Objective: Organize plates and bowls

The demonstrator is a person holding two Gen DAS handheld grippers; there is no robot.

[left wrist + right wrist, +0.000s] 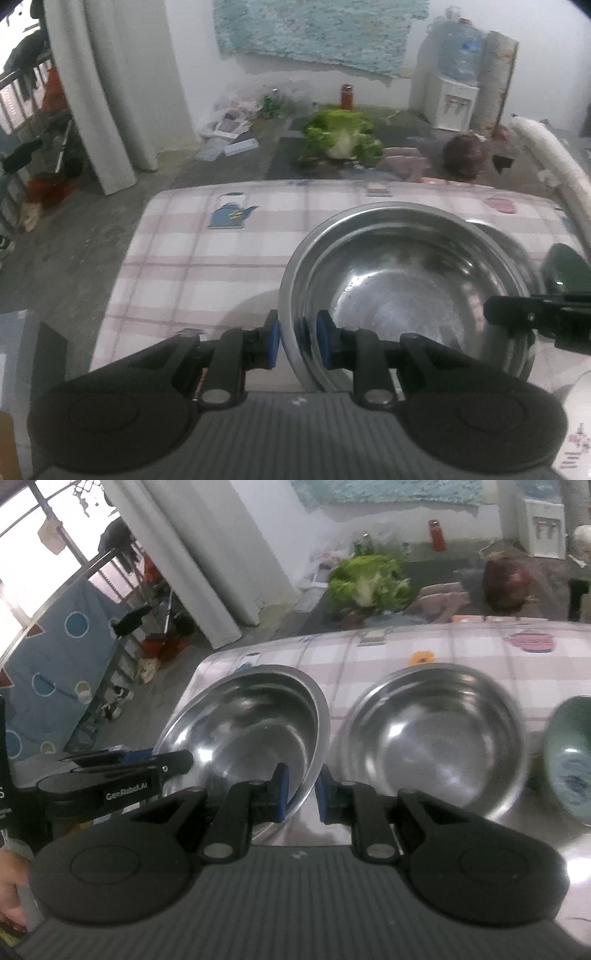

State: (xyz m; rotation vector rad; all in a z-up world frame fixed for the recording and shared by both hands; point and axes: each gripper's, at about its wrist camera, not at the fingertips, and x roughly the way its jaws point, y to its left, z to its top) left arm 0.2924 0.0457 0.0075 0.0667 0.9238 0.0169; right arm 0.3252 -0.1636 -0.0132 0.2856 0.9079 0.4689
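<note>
A steel bowl (402, 280) is held tilted above the checked tablecloth. My left gripper (297, 341) is shut on its near left rim. My right gripper (301, 794) is shut on the same bowl's (255, 723) right rim. In the left wrist view the right gripper (517, 314) shows at the bowl's right side. In the right wrist view the left gripper (162, 766) shows at the bowl's left side. A second steel bowl (436, 738) rests on the table to the right. A green ceramic bowl (569, 753) stands further right.
The table (207, 266) has a pink checked cloth, with its left edge close by. Beyond the far edge lie a cabbage (340, 138), a dark round object (467, 155) and a red jar (346, 96) on the floor. A water dispenser (452, 92) stands at the back right.
</note>
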